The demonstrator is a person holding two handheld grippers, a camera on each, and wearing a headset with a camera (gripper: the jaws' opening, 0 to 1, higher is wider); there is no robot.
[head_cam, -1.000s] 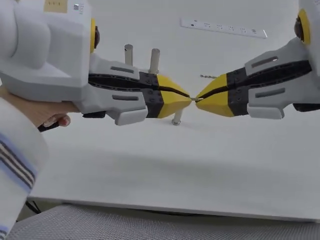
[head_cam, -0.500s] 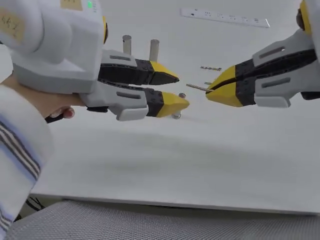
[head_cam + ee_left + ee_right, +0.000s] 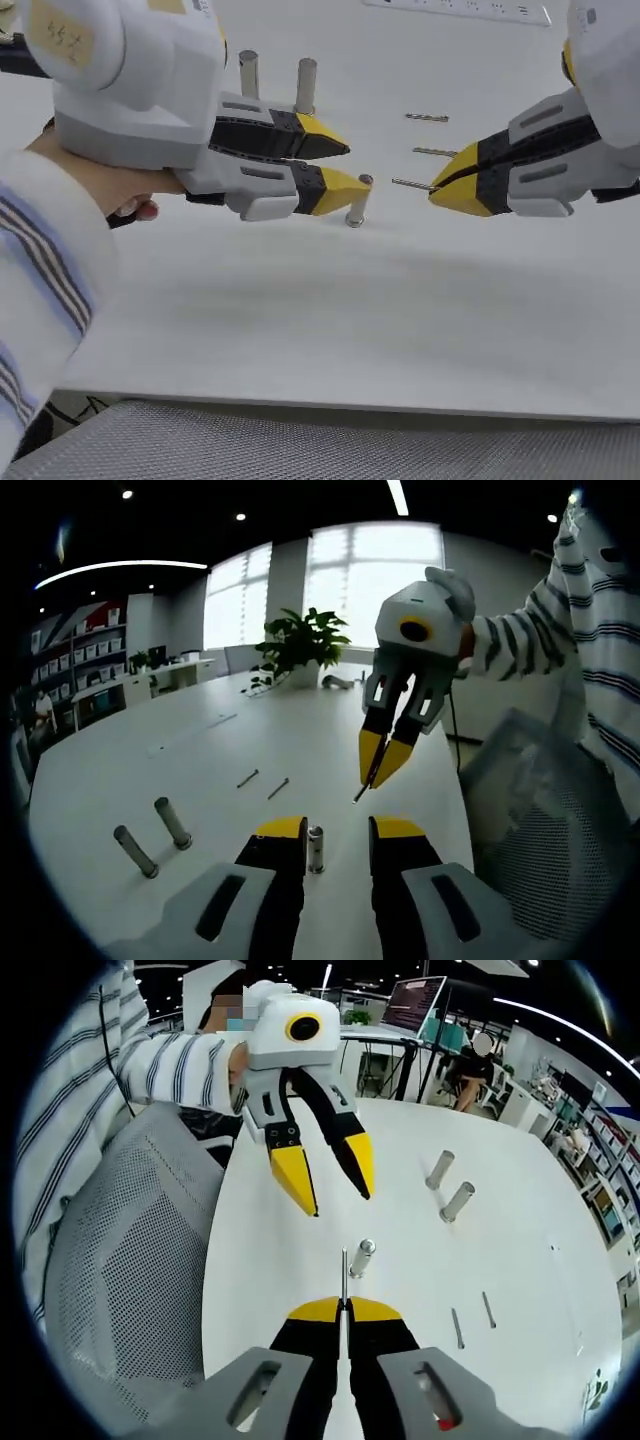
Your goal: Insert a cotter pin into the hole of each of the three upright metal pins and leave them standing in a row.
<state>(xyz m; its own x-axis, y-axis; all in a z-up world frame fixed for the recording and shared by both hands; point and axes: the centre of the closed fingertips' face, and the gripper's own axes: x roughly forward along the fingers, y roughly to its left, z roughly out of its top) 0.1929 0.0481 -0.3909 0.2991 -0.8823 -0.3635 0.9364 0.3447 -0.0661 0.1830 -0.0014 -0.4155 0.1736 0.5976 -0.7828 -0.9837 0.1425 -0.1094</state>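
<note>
Left tool: jaws wide apart, empty, tips just beside the front metal pin.
Right tool: clamped on a cotter pin pointing at the front metal pin, just short of it.
Front metal pin: upright on the worktop.
Two more metal pins: upright, behind it.
Loose cotter pins: flat, beyond it.

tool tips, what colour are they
Yellow, with black behind them, on both the left tool and the right tool; the head view shows it best.
</note>
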